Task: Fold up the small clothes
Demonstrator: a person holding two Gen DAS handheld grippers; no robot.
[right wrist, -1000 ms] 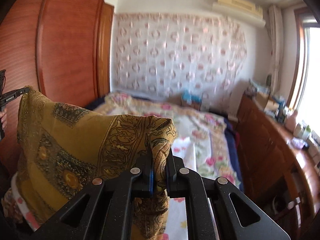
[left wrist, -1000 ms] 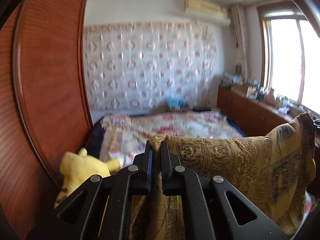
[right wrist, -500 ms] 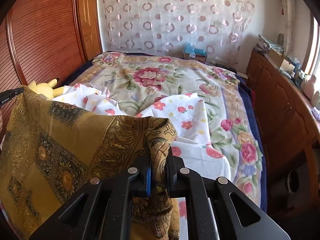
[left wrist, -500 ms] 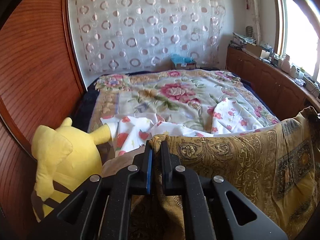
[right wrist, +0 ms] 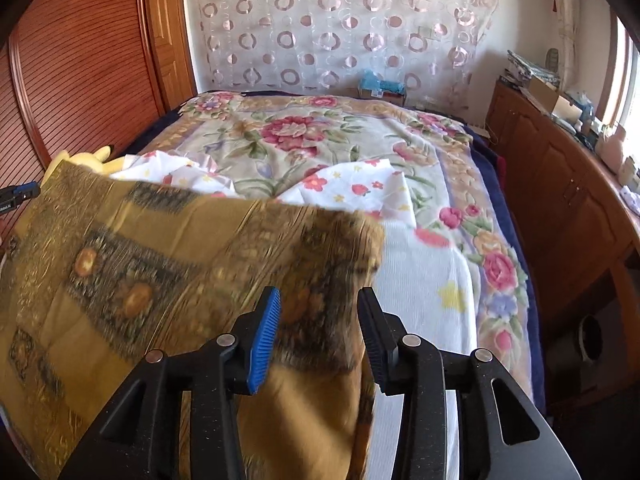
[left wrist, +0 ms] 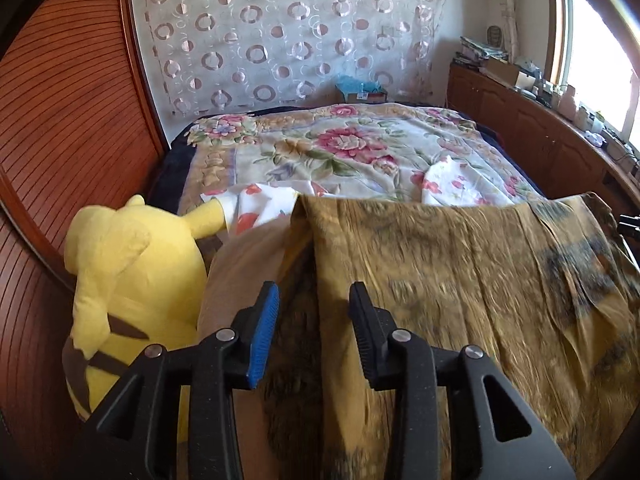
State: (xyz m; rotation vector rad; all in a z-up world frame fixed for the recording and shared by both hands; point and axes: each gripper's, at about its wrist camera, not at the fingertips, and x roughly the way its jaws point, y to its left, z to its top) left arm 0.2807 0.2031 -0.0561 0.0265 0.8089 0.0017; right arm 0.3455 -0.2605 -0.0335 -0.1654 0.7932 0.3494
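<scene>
The left hand-held gripper (left wrist: 314, 314) and right hand-held gripper (right wrist: 318, 316) have just been opening; both sets of jaws stand apart, with the blurred gold patterned cloth (left wrist: 460, 264) between the pads but not pressed by them. The cloth stretches between the two over the near end of the bed (right wrist: 304, 136), beside a yellow plush toy (left wrist: 132, 276). No writing or label can be read.
</scene>
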